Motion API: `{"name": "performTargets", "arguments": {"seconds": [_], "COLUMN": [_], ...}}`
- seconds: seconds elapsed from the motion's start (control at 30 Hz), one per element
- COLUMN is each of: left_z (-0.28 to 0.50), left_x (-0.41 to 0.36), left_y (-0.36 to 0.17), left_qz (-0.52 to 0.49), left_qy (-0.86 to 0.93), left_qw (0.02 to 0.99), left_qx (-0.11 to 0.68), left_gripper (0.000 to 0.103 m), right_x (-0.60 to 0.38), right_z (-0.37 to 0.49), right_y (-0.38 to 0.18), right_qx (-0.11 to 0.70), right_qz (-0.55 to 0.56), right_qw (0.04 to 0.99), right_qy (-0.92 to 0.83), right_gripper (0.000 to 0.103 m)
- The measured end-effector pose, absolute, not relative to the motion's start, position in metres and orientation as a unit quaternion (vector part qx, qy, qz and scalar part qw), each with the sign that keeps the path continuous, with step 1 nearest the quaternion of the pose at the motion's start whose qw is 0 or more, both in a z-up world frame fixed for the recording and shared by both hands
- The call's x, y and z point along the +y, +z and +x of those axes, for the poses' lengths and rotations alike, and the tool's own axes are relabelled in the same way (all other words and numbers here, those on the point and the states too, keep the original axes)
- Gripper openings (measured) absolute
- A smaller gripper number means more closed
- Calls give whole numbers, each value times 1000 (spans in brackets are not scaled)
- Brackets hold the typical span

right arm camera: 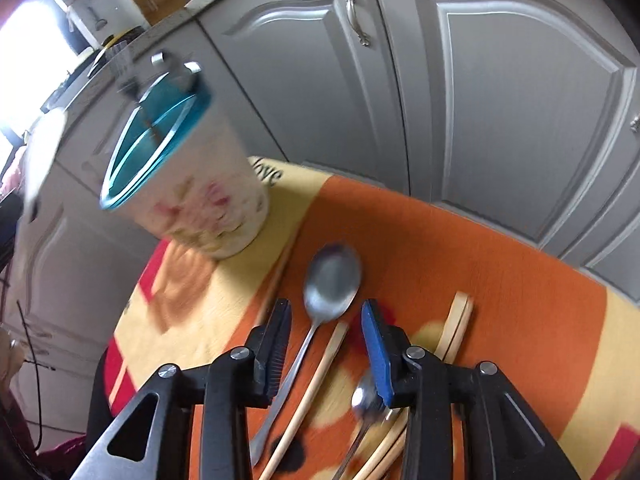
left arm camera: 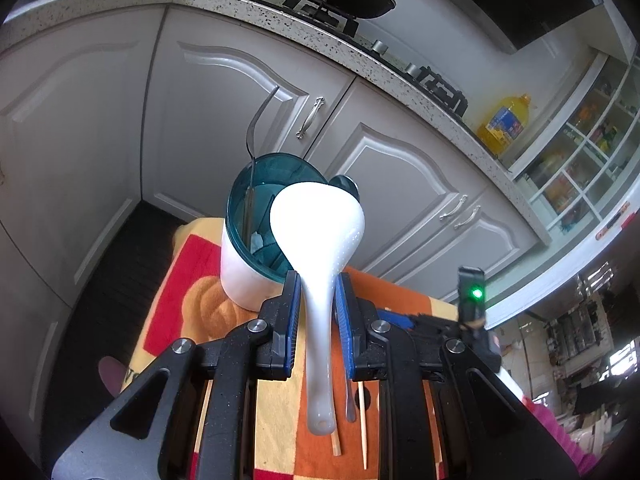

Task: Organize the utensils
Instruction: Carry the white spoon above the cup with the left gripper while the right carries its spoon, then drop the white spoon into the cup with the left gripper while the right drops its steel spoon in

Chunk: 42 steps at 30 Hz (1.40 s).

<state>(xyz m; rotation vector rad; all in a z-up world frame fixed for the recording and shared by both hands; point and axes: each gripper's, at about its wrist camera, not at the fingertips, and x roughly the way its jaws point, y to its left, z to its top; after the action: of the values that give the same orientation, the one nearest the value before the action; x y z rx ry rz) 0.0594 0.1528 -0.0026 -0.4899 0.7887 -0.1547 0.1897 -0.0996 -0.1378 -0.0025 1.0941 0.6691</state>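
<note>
Left claw (left arm camera: 316,296) clamped on neck of white ceramic spoon (left arm camera: 318,232), bowl end up, hanging just in front of utensil holder (left arm camera: 256,248). Fork (left arm camera: 254,148) already stands inside holder. Right claw (right arm camera: 326,336) open, nothing gripped, metal spoon (right arm camera: 330,284) lying flat on blanketed surface (right arm camera: 500,280) between its jaws, near holder; chopsticks (right arm camera: 316,376) beside it. Tip, I reckon: carry ceramic spoon above holder rim, aim handle into free slot, release only once inside. Ceramic's slippery, go slow.
</note>
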Motion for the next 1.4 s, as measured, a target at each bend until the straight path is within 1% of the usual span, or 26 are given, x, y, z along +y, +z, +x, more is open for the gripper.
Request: {"name": "performTargets", "arguments": {"seconds": [0.1, 0.13, 0.17, 0.2, 0.23, 0.3, 0.43, 0.57, 0.8, 0.97, 1.13, 1.4], "left_z": [67, 70, 71, 73, 74, 78, 85, 93, 112, 121, 131, 142], "left_x": [155, 156, 156, 156, 156, 156, 158, 162, 165, 171, 171, 170], "left_y": [-4, -5, -4, -3, -3, -1, -1, 7, 22, 20, 11, -13], "left_qz": [-242, -244, -244, -243, -242, -241, -249, -259, -254, -245, -223, -209], "left_qy": [-68, -67, -66, -65, -66, -68, -70, -69, -55, -28, -5, -7], "left_qw": [889, 888, 889, 889, 890, 891, 890, 895, 912, 926, 940, 950], "left_qx": [383, 383, 383, 382, 382, 379, 374, 356, 317, 285, 258, 233], "left_gripper": [16, 16, 16, 16, 16, 16, 16, 16, 16, 16, 16, 16], "right_x": [-91, -88, -84, -82, -82, -85, -97, -110, -113, -92, -56, -7], "right_z": [211, 216, 221, 225, 225, 222, 208, 183, 160, 155, 165, 174], "right_y": [-148, -151, -158, -164, -164, -159, -136, -93, 5, 60, 79, 60], "right_qx": [511, 512, 517, 523, 521, 517, 498, 456, 350, 270, 226, 202], "right_qz": [-4, -9, -14, -14, -9, 8, 10, 22, 42, 33, 2, -56], "right_qw": [791, 790, 786, 781, 780, 774, 784, 807, 848, 881, 903, 912], "right_qy": [336, 337, 339, 341, 346, 366, 371, 374, 396, 387, 365, 353], "right_gripper": [35, 31, 26, 13, 7, 3, 2, 2, 2, 2, 2, 2]}}
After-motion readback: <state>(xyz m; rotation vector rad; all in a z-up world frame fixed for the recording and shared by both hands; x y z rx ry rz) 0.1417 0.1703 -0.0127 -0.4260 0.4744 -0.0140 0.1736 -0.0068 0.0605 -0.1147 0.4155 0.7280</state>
